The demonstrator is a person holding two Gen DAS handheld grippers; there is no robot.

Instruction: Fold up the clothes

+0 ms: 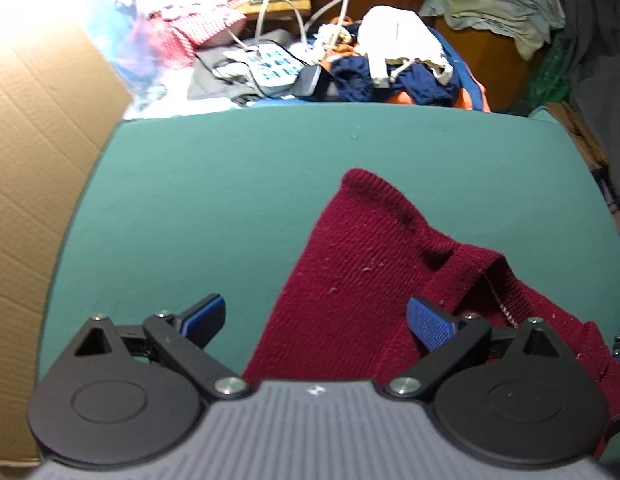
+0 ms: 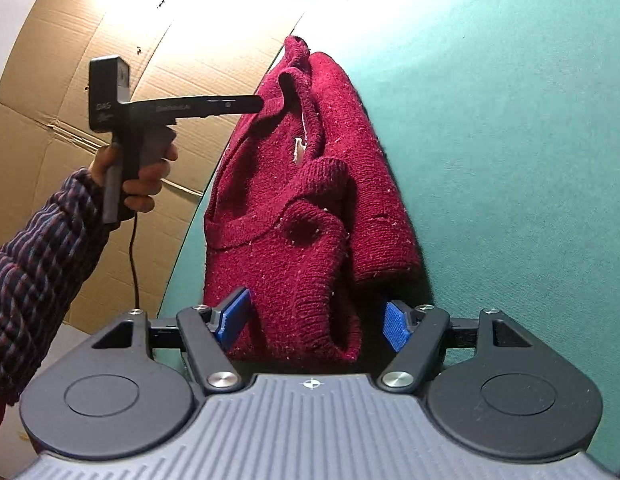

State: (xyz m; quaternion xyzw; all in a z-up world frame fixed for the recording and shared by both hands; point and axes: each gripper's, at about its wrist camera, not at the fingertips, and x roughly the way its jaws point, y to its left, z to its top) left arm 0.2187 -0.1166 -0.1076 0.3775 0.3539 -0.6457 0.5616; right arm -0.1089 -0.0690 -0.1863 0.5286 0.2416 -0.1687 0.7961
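**Sweater on green table, both grippers open**

Sweater (image 1: 349, 280): dark red knit, lying on green table top (image 1: 210, 200), partly folded w/ sleeves drawn in over the body. In the right wrist view it sits along the table edge nearest the cardboard (image 2: 70, 60). A round cuff opening faces up near its middle, and the collar w/ a small white label is at the far end.

Left gripper (image 1: 317, 316): jaws spread wide, nothing clamped. One blue pad is over bare table, the other over the sweater's edge; can't tell if that pad touches the knit. The right wrist view shows the same tool side-on. It is held by a hand (image 2: 142, 176) in a striped sleeve (image 2: 42, 260), and its tip is at the collar end of the sweater. A black cable (image 2: 134, 260) hangs from the grip.

Right gripper (image 2: 315, 320): jaws apart, pointing down at the near end of the sweater. A ribbed hem fold lies between the blue pads (image 2: 234, 314). The pad on the cardboard side is just beside the cloth; the other stands clear of it w/ a shadowed gap. No squeeze visible, so it reads as open around the fabric, not holding it.

Beyond the table's far edge, in the left wrist view: white power strip (image 1: 274, 66) w/ cords, and a heap of other clothes (image 1: 401, 60), white on navy & orange
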